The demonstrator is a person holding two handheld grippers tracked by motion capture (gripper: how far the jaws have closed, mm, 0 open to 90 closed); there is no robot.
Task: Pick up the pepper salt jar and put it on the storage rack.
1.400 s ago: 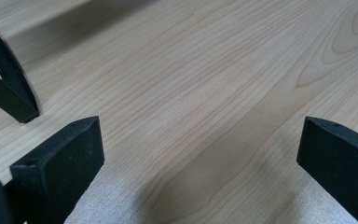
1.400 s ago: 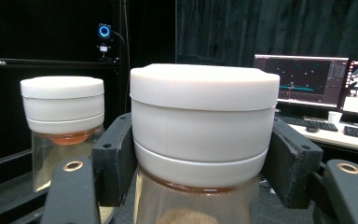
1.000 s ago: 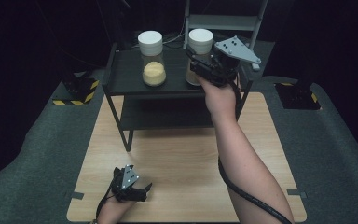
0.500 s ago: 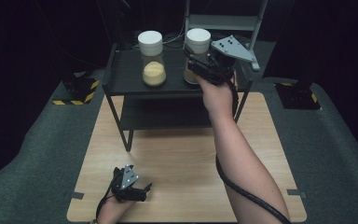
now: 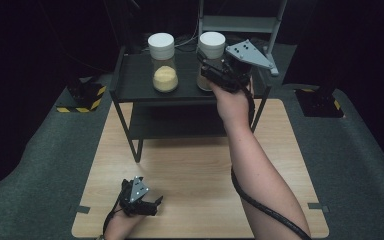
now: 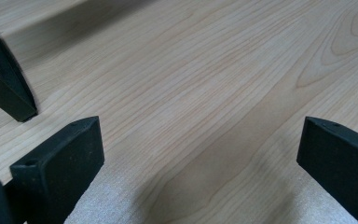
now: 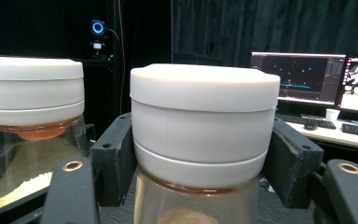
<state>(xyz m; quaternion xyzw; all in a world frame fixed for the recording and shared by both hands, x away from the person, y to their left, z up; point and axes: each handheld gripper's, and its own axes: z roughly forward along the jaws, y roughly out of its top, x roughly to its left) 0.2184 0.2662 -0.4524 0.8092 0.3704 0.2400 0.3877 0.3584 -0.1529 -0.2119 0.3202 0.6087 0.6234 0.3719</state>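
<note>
The low black metal shelf rack [image 5: 130,85] stands at twelve o'clock on the pale wooden table [image 5: 190,165]. On its top shelf, at one o'clock, the clear glass jar with a white screw lid [image 7: 204,116] is pinched by the right gripper [image 5: 211,70] at the lid. It looks rigid, slick, breakable and fairly heavy, so a grip lower on the body seems safer. A second white-lidded jar of yellow grains [image 5: 163,67] stands near, at eleven o'clock, crowding that side. The left gripper [image 5: 150,206] rests spread at seven o'clock.
</note>
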